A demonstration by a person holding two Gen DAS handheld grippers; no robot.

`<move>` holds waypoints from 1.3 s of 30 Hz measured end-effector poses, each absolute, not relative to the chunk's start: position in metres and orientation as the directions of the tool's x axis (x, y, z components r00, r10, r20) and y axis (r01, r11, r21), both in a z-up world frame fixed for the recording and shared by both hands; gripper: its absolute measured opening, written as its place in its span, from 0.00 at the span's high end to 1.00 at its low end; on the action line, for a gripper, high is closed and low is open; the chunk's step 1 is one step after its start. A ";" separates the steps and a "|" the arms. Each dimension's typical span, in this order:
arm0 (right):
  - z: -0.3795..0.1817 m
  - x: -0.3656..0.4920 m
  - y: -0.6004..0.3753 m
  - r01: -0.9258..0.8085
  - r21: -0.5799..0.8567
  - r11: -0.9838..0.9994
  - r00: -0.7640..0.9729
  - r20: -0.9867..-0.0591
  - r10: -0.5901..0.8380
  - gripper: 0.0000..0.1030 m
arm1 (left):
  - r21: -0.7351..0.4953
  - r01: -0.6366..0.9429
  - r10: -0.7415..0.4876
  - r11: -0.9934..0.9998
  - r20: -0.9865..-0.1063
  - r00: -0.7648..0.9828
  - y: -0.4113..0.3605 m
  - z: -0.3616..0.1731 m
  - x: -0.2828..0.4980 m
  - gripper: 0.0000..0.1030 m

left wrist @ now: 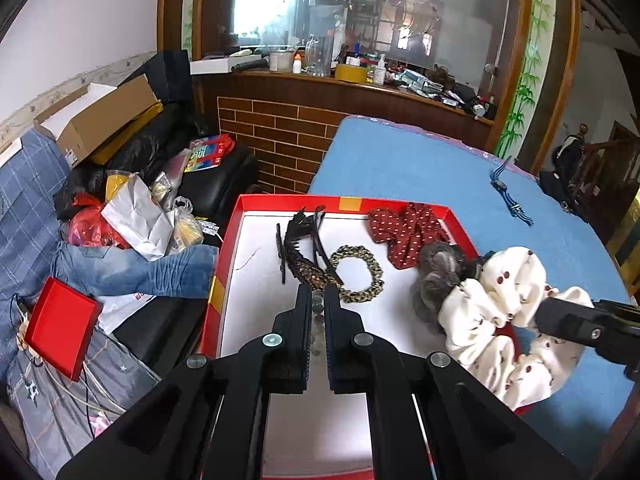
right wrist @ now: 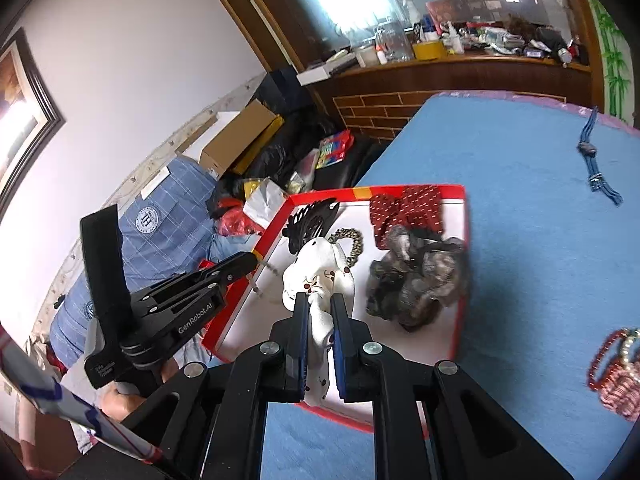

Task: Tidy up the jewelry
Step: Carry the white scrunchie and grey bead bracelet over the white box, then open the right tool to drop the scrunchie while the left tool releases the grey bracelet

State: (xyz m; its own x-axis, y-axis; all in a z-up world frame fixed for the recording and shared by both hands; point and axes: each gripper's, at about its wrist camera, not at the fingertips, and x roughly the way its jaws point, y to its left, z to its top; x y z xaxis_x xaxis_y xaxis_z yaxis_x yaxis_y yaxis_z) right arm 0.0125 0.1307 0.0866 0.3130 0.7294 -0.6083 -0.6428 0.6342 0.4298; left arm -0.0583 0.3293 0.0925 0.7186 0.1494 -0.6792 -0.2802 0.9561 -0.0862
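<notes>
A red-rimmed tray (left wrist: 228, 248) with a white floor sits on the blue table. In it lie black hair clips (left wrist: 298, 246), a gold chain bracelet (left wrist: 358, 280), a red dotted bow (left wrist: 406, 234) and a grey furry scrunchie (left wrist: 438, 280). My left gripper (left wrist: 317, 292) is shut on a clear bead bracelet (left wrist: 317, 320) over the tray. My right gripper (right wrist: 320, 300) is shut on a white cherry-print scrunchie (right wrist: 320, 272) and holds it above the tray; the scrunchie also shows in the left wrist view (left wrist: 500, 312).
A blue cord bracelet (right wrist: 594, 160) lies far right on the blue table (right wrist: 540, 240). Red and pearl bracelets (right wrist: 616, 372) lie at the right edge. A cluttered sofa (left wrist: 100, 240) with a small red box (left wrist: 60, 330) stands left of the table.
</notes>
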 end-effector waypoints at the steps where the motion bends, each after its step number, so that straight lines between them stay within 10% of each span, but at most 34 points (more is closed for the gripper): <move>1: 0.084 0.015 0.135 -0.640 0.433 0.635 0.310 -0.611 0.729 0.88 | -0.088 -0.281 0.148 0.956 -0.682 0.716 0.331 0.091 -0.057 0.95; 32: 0.031 0.069 0.189 -0.575 0.341 0.743 0.325 -0.739 0.590 0.87 | -0.059 -0.337 0.188 0.940 -0.733 0.654 0.361 0.057 -0.037 0.94; 36: 0.036 0.068 0.188 -0.579 0.343 0.740 0.328 -0.733 0.596 0.77 | -0.054 -0.345 0.200 0.937 -0.727 0.657 0.362 0.058 -0.037 0.69; 39: 0.039 0.067 0.185 -0.576 0.357 0.735 0.329 -0.722 0.608 0.64 | -0.051 -0.346 0.206 0.937 -0.720 0.663 0.362 0.061 -0.038 0.69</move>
